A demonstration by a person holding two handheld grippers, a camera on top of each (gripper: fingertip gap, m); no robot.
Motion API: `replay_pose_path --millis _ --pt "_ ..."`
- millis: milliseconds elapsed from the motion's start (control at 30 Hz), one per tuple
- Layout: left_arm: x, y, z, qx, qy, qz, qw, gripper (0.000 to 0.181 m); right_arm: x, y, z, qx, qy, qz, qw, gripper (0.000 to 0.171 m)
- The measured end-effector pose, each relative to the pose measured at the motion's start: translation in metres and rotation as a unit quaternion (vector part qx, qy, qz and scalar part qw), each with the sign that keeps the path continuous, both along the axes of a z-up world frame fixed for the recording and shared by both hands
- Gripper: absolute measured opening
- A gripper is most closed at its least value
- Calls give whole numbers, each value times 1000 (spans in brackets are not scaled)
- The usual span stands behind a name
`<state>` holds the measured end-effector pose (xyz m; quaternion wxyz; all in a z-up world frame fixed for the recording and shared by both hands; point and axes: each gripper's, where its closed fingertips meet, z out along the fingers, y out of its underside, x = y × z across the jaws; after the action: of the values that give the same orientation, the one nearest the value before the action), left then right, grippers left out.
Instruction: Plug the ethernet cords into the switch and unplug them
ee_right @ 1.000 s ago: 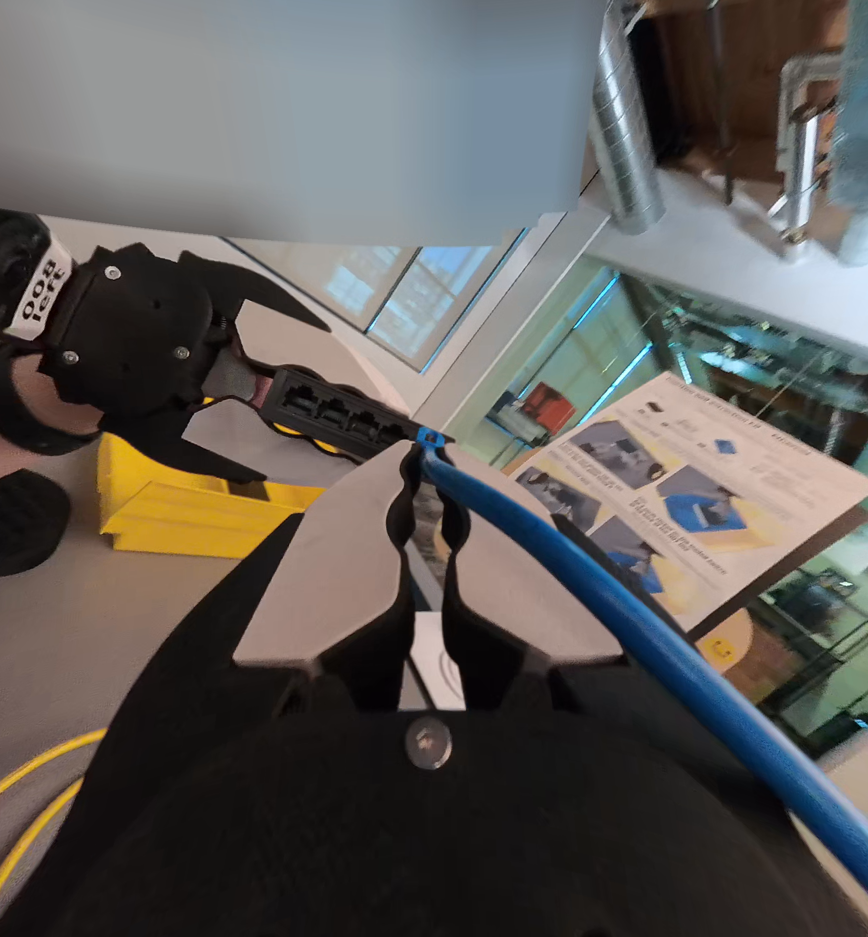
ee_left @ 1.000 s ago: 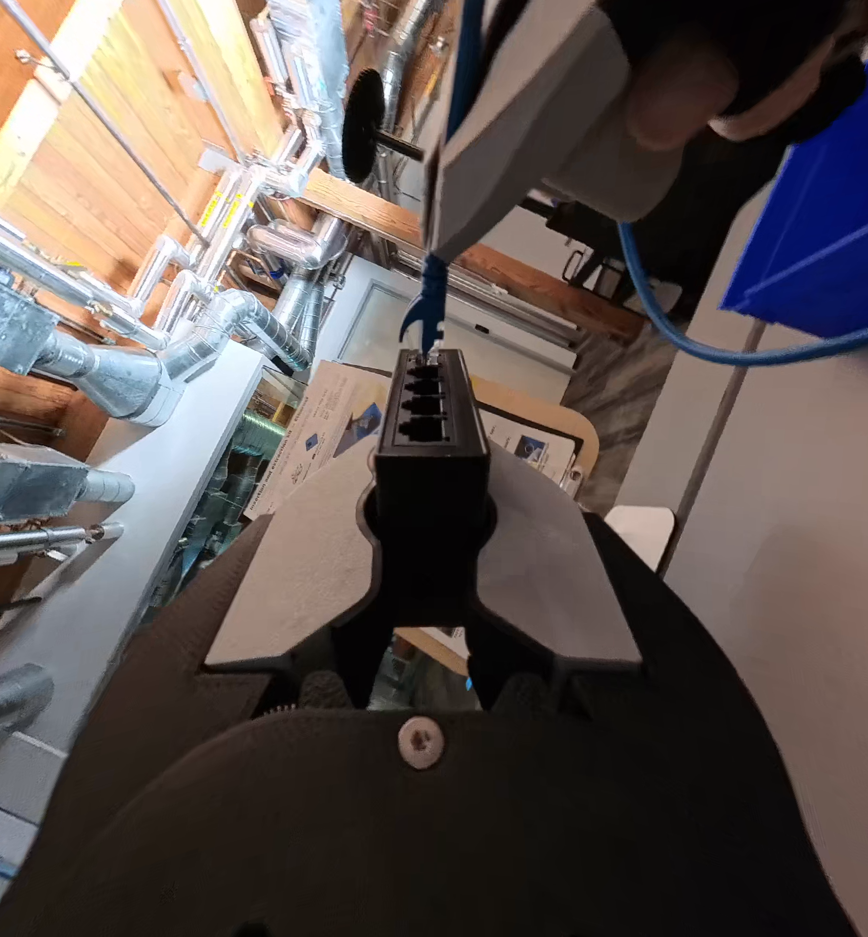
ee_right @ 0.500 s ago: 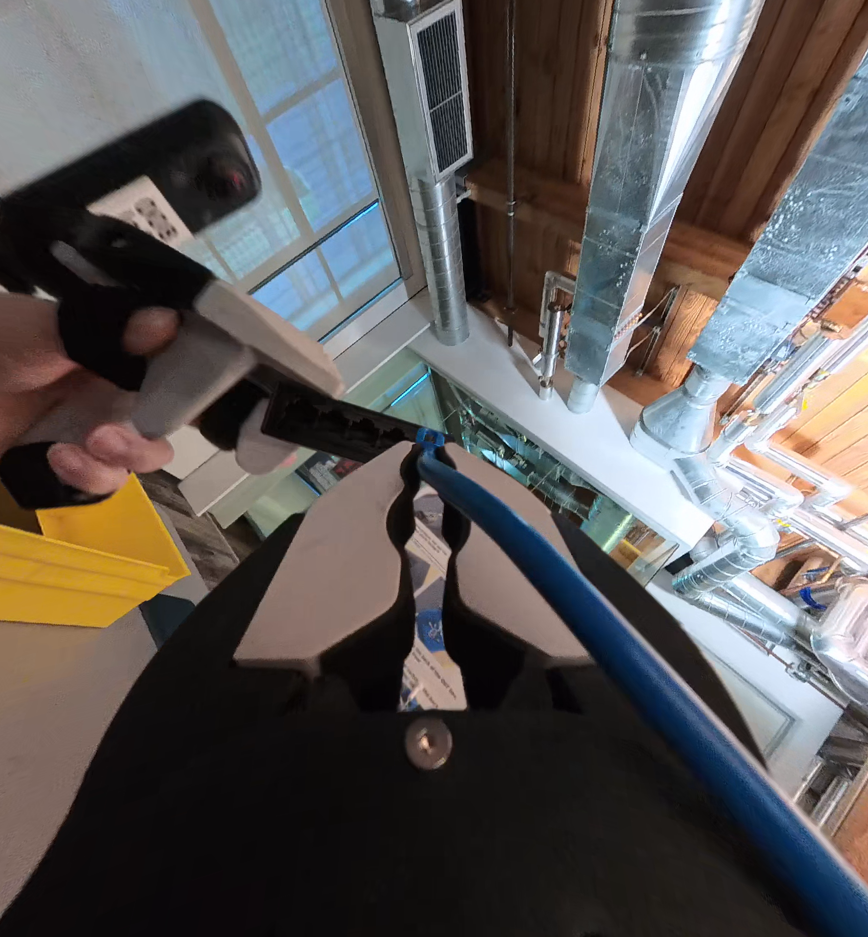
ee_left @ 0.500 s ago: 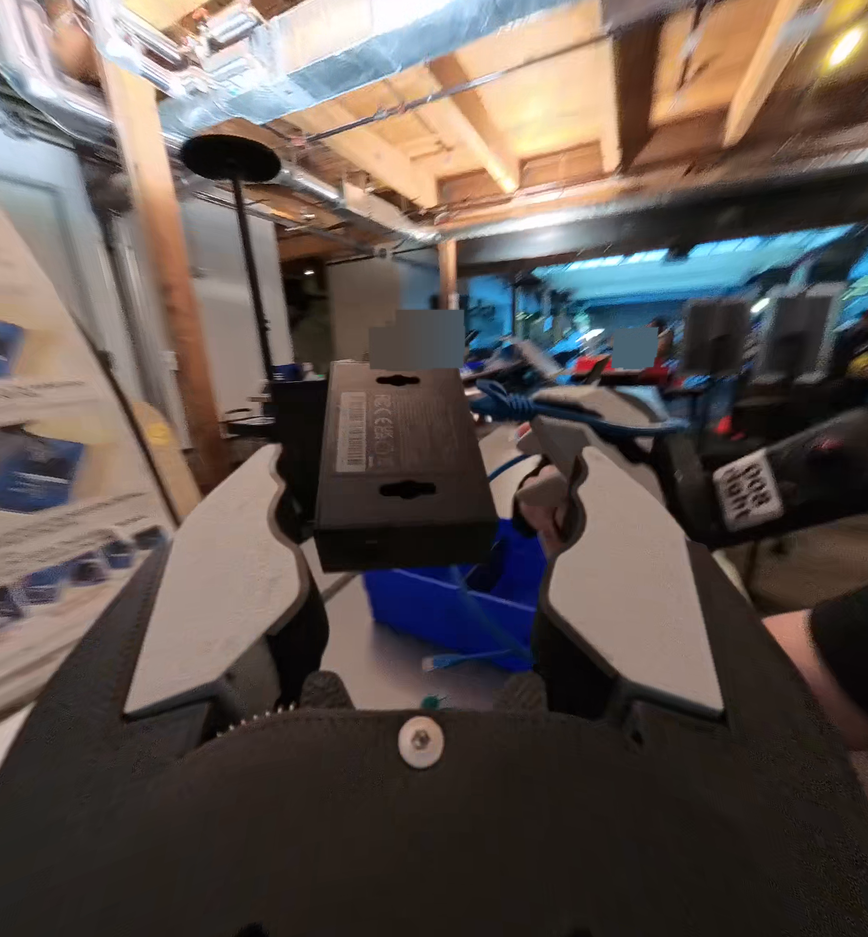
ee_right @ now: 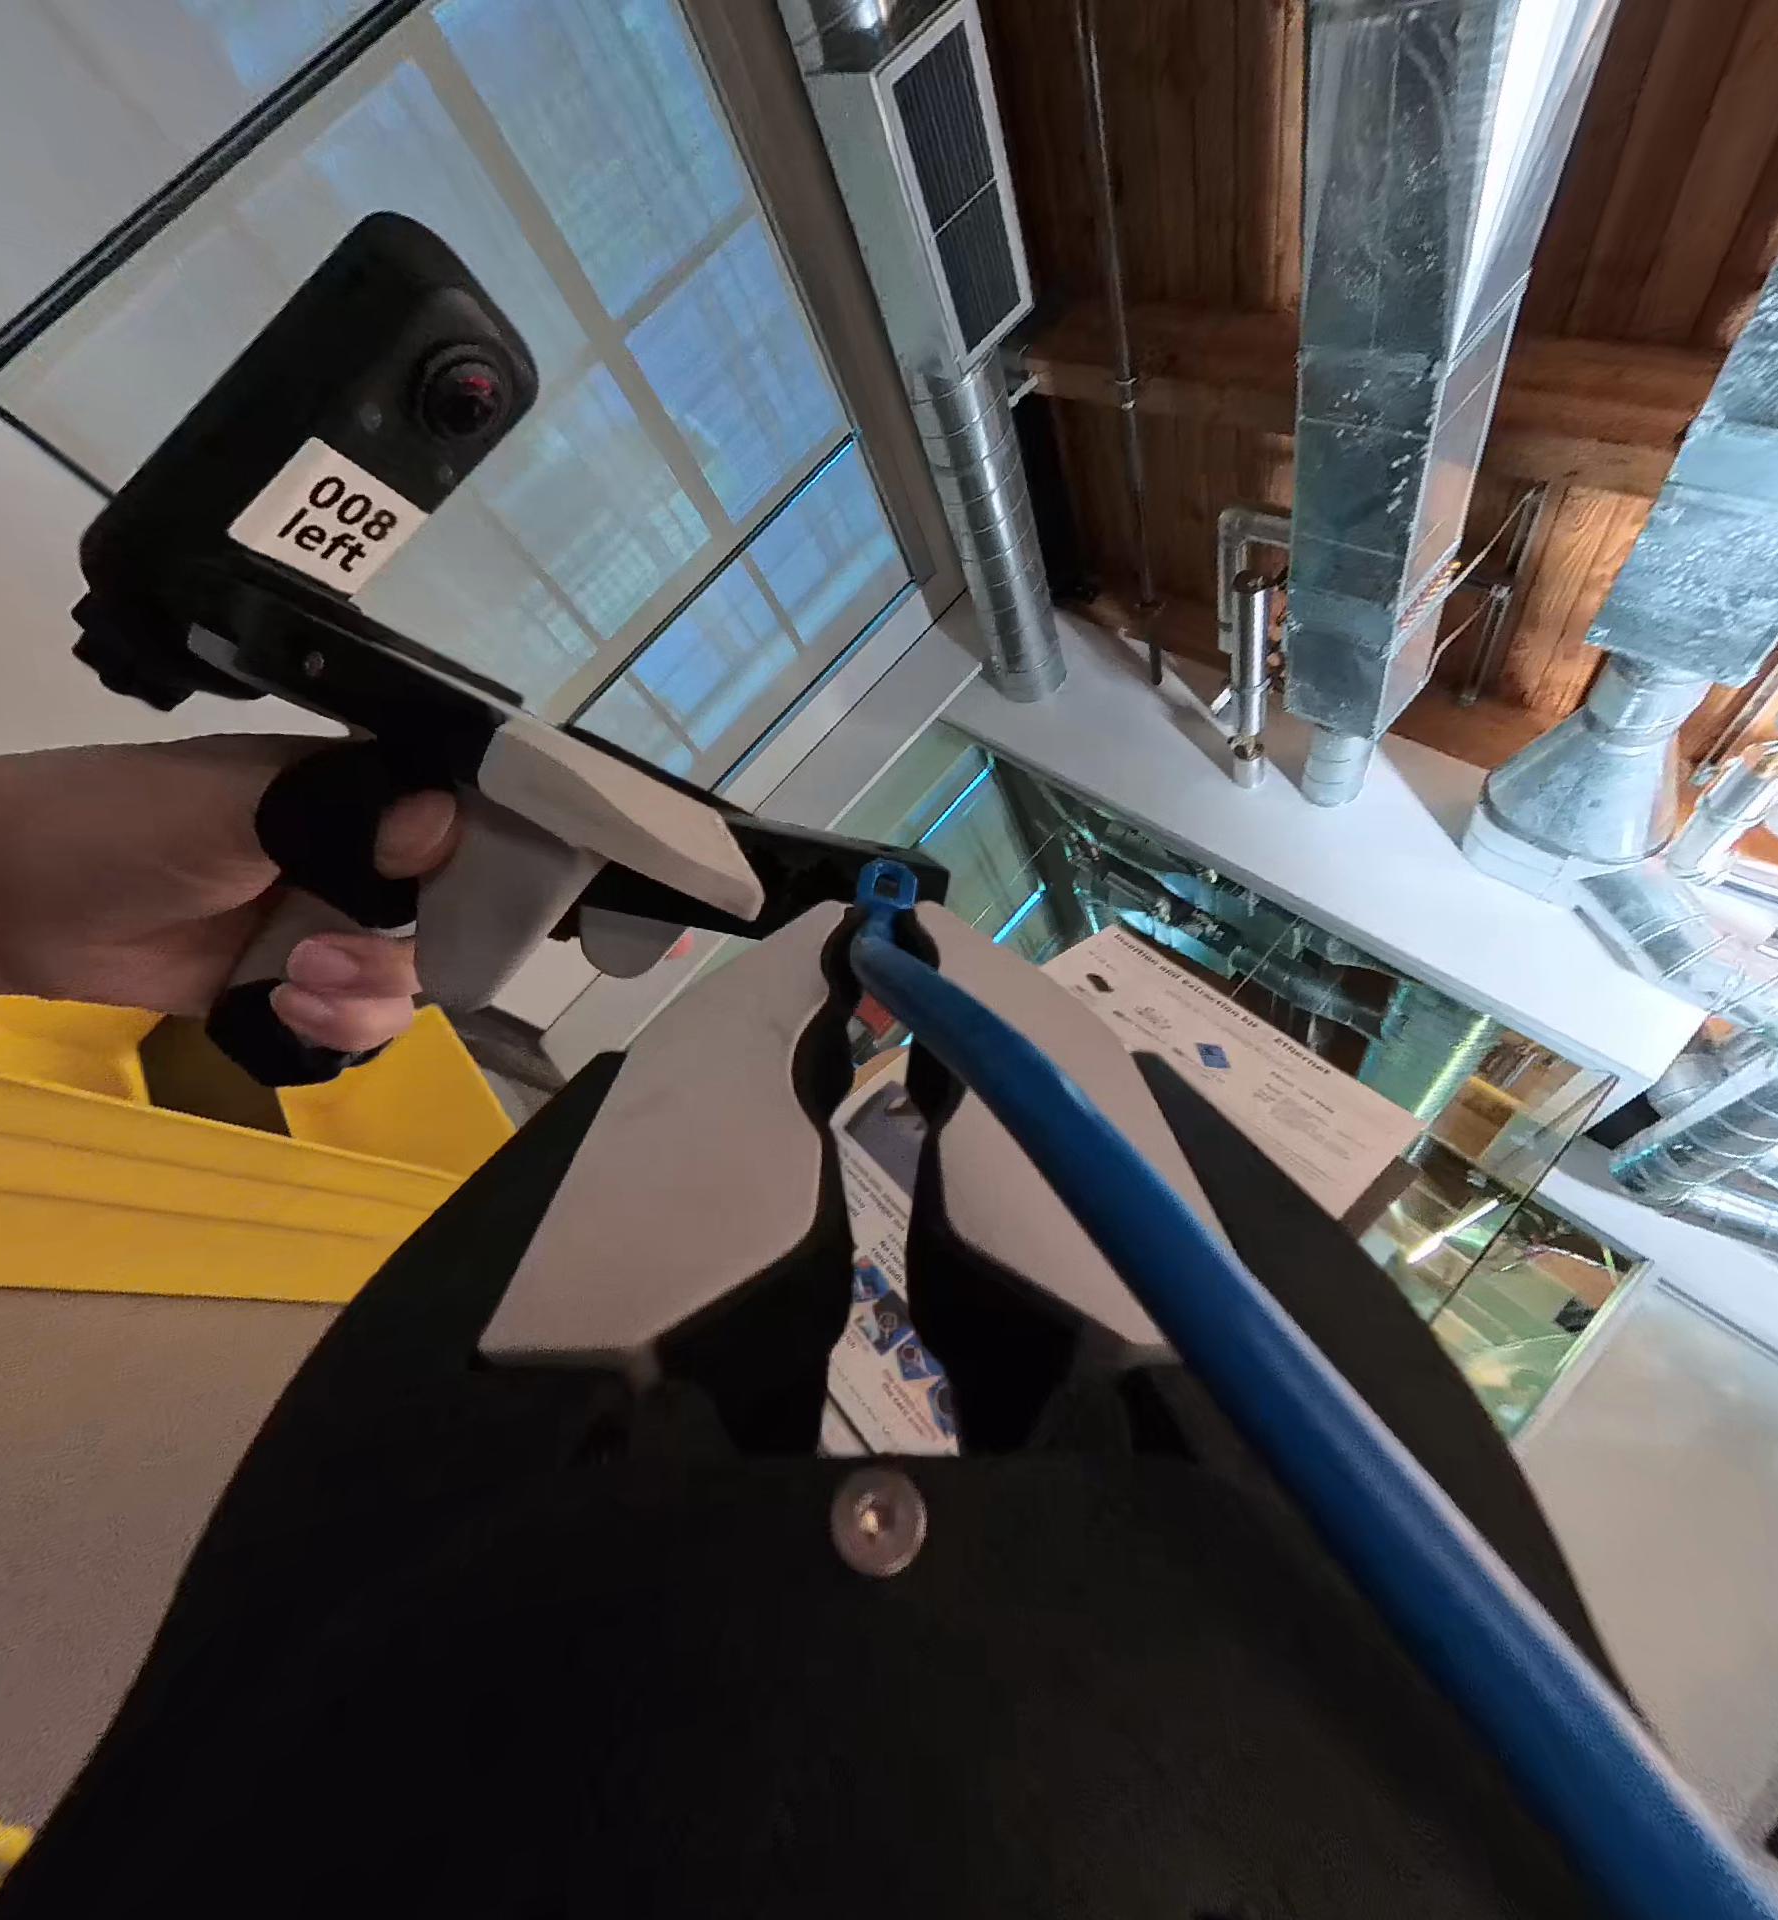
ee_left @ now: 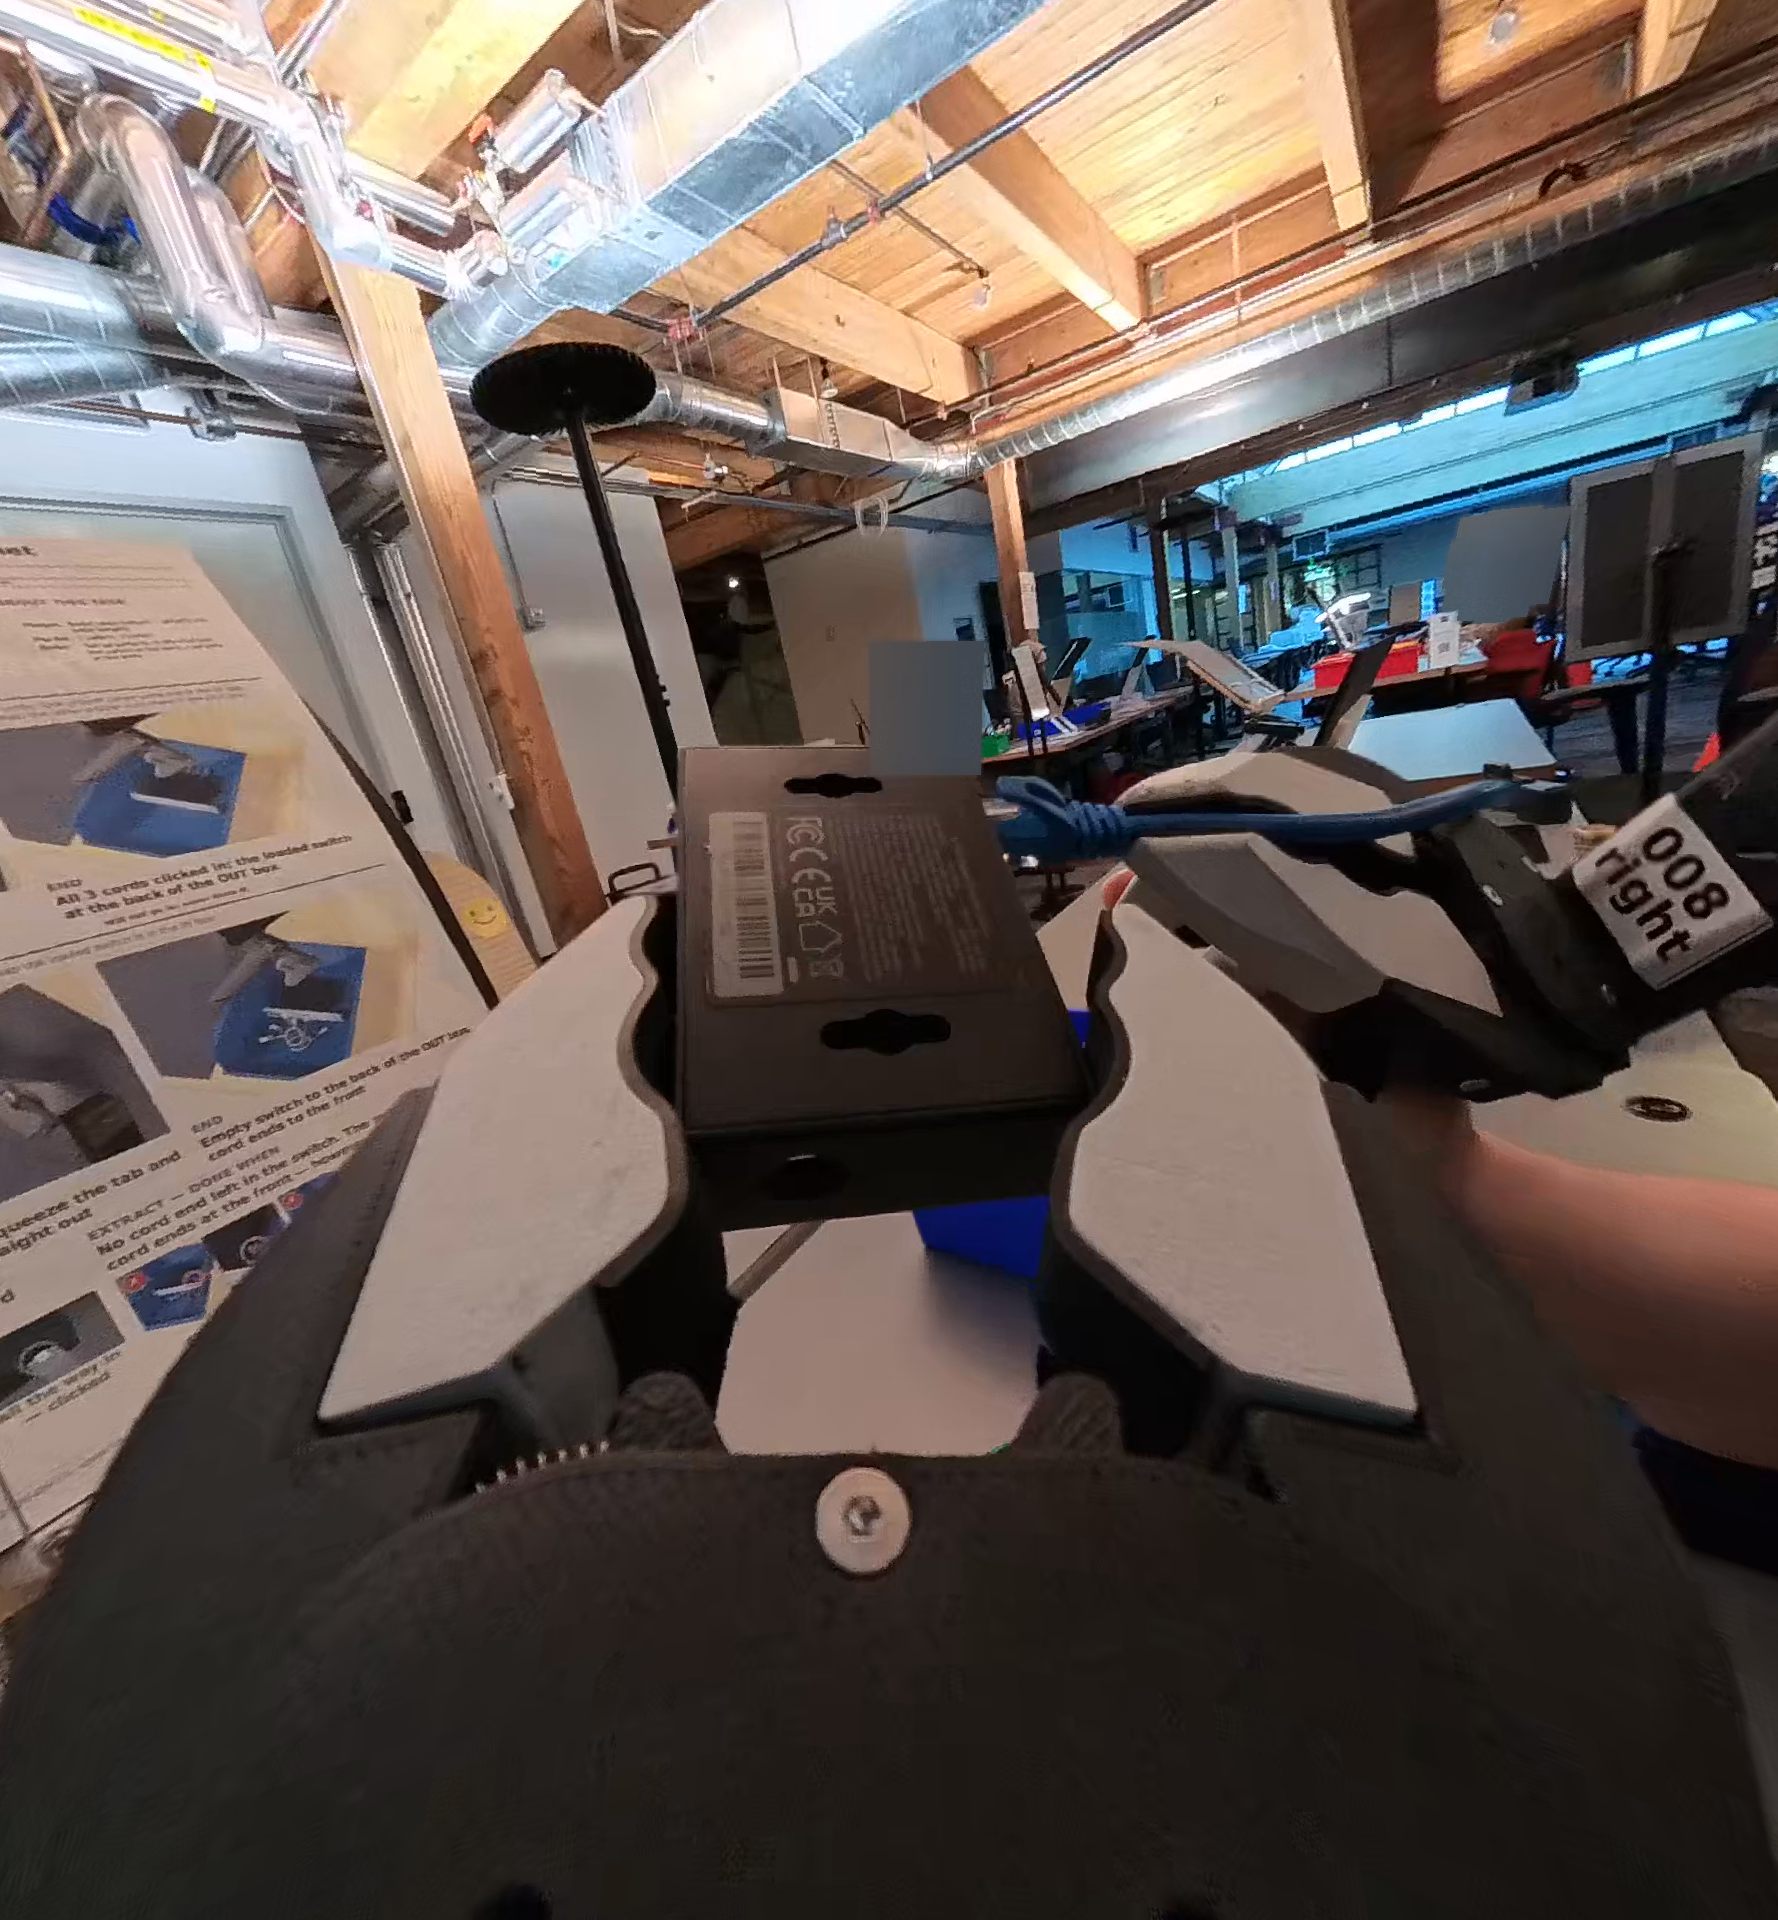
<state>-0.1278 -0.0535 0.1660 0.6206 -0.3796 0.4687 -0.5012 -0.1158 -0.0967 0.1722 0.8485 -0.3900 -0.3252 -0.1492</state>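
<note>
Two grippers are in play, each closed on its own part. The left gripper (ee_left: pixel 869 997) is clamped across the black ethernet switch (ee_left: pixel 869 935), whose labelled underside is turned up toward the left wrist camera; the switch's long axis is seen running straight ahead between the fingers, with its far end projecting beyond the fingertips. The port face is not shown in the left wrist view, so which ports are free cannot be told from there.

The right gripper (ee_right: pixel 880 920) is pinched shut on the blue ethernet cord (ee_right: pixel 1176 1247) just behind its plug (ee_right: pixel 880 883), which sticks out past the fingertips. From that gripper, the switch (ee_right: pixel 843 862) lies directly ahead and slightly to the left, its end just beside the plug; whether the plug is touching or already entered cannot be told. In the left wrist view the plug (ee_left: pixel 1036 816) is seen to the right of the switch's far end, aimed sideways at it, so the cord's axis is judged to lie roughly across the switch's long axis.

The insertion is judged to turn on squaring the plug to a port along that sideways line. Beyond the tools, a yellow bin (ee_right: pixel 137 1164) lies behind the left gripper, and an instruction poster (ee_left: pixel 116 935) stands to the left.
</note>
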Motion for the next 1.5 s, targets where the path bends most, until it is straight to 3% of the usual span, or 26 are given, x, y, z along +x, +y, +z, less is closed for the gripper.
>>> replay_pose_path --millis 500,600,700,800,900,1067,1167,1333,1500 --pt "5 9 -8 -11 29 34 999 75 7 13 -6 -48 17 8 999 7" --pt "8 27 -9 -14 36 97 995 75 18 35 -16 -110 37 -6 993 7" --pt "2 50 -9 -41 29 157 986 74 26 55 -35 -241 103 48 964 10" --pt "-18 83 -11 -97 -1 211 973 74 32 54 -37 -307 148 103 934 13" --pt "-36 109 -18 -133 -8 246 960 75 29 45 -42 -362 131 139 912 11" --pt "-44 127 -32 -100 52 285 952 74 23 27 -51 -384 37 109 916 11" --pt "-51 131 -33 -94 57 306 946 75 14 13 -74 -454 1 113 884 11" --pt "-59 128 -25 -134 36 271 952 75 -6 -11 -121 -550 -12 136 824 16" --pt "-73 129 18 -134 4 239 962 74 -4 -51 -182 -552 22 119 825 16"
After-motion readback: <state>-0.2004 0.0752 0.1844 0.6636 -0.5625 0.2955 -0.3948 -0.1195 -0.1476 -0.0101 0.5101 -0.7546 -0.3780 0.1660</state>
